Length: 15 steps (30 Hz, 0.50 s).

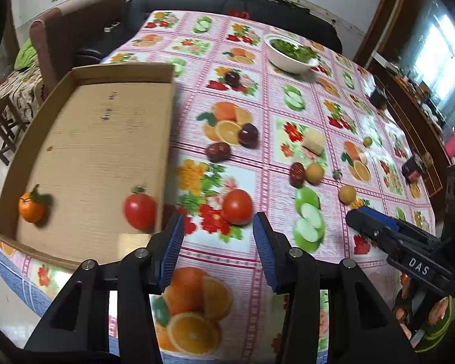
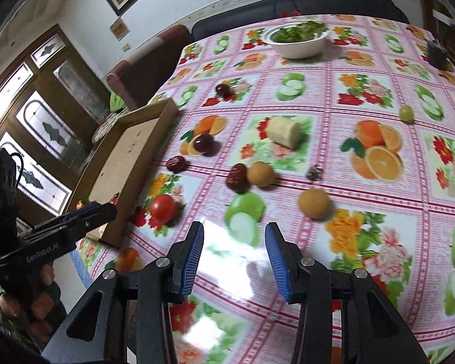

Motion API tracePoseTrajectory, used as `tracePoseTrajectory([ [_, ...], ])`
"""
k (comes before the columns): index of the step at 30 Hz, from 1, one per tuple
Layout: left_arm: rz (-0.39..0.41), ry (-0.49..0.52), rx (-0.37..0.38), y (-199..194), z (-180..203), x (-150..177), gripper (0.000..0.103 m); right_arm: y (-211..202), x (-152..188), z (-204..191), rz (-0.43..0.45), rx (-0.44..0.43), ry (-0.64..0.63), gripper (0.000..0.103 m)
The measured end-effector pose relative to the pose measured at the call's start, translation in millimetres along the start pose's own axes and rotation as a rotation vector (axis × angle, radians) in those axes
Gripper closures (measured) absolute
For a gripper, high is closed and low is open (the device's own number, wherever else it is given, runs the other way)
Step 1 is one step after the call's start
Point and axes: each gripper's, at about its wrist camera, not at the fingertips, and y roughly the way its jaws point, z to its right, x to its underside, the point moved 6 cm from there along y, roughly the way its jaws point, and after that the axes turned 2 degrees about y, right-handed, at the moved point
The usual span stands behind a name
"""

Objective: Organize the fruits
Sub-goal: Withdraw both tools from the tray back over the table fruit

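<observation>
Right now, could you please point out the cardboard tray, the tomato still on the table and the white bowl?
cardboard tray (image 1: pixel 106 139): left wrist view, bare floor.
tomato on the table (image 1: pixel 237 206): left wrist view, middle of its skin.
white bowl (image 2: pixel 300 47): right wrist view, outer wall.

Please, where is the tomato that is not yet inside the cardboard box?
The loose tomato lies on the tablecloth just right of the cardboard box wall, directly ahead of the left gripper. In the right wrist view it sits at lower left.

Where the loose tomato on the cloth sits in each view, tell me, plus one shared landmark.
Left wrist: tomato low centre, just above the open left gripper.
Right wrist: tomato left of centre, beside the cardboard tray.
Shared landmark: white bowl of greens at the far end.
</observation>
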Motion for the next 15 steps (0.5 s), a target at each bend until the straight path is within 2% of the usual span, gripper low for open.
tracePoseTrajectory([
  [15,-0.06,0.031,0.011,24.8,22.9,2.5,0.058,-12.9,-1.1,55.2,0.03,0.053,0.096,0.058],
])
